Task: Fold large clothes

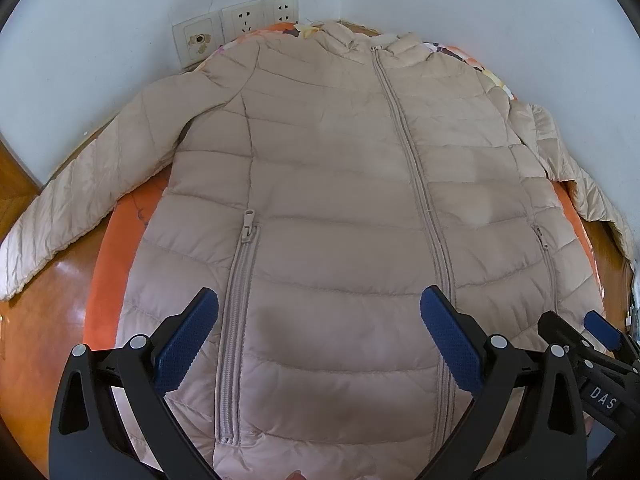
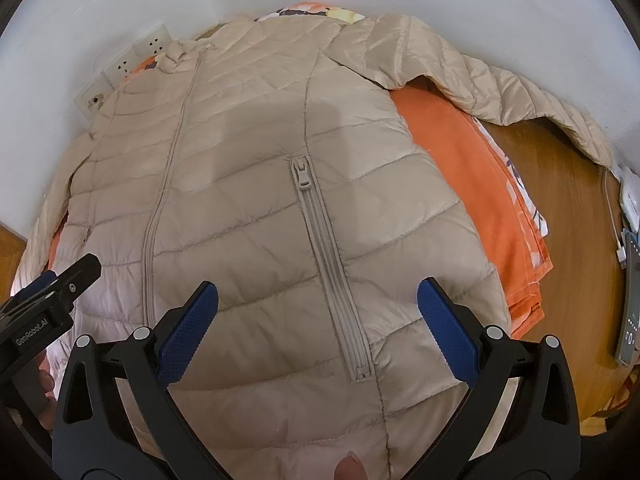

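A beige quilted puffer jacket [image 1: 332,184] lies flat and face up, zipped, collar toward the wall, sleeves spread to both sides; it also shows in the right wrist view [image 2: 256,184]. My left gripper [image 1: 319,308] is open and empty, hovering above the lower left front by the pocket zip [image 1: 236,300]. My right gripper [image 2: 318,300] is open and empty above the lower right front, straddling the other pocket zip [image 2: 328,256]. The right gripper also appears at the edge of the left wrist view [image 1: 588,332], and the left gripper in the right wrist view [image 2: 60,284].
An orange patterned cloth [image 2: 472,184] lies under the jacket on a wooden table [image 2: 572,216]. White walls meet in a corner behind, with wall sockets [image 1: 240,24]. A white charger with cable [image 2: 628,196] and a dark device [image 2: 632,320] sit at the table's right edge.
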Tool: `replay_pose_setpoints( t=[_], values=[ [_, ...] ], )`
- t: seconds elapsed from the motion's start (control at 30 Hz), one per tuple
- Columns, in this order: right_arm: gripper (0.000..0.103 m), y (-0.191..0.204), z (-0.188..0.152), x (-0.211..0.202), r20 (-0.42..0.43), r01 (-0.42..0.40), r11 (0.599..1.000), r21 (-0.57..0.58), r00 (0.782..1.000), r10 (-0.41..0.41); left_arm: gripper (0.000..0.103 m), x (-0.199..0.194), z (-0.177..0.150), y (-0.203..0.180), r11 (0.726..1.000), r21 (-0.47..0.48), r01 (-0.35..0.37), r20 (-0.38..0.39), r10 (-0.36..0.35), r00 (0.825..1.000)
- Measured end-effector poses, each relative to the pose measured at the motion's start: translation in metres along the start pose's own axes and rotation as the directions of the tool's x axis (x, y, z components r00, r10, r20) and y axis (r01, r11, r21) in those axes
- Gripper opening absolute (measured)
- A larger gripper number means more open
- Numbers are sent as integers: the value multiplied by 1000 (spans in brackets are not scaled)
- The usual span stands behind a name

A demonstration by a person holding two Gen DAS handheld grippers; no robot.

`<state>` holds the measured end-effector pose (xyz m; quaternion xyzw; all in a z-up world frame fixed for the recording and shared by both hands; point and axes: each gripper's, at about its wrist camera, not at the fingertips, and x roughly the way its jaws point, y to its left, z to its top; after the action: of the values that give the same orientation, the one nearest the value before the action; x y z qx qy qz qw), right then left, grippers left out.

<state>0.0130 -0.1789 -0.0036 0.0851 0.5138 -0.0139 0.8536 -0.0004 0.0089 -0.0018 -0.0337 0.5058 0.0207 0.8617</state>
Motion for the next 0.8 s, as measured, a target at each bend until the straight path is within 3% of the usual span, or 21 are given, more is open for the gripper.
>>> replay_pose_setpoints(
  t=[0.8],
  values=[
    [100,-3,-3,-3,6,4,1000,7,1000,-4,97,1,-7,0,1000,2,-6,-1,6,1000]
  ],
)
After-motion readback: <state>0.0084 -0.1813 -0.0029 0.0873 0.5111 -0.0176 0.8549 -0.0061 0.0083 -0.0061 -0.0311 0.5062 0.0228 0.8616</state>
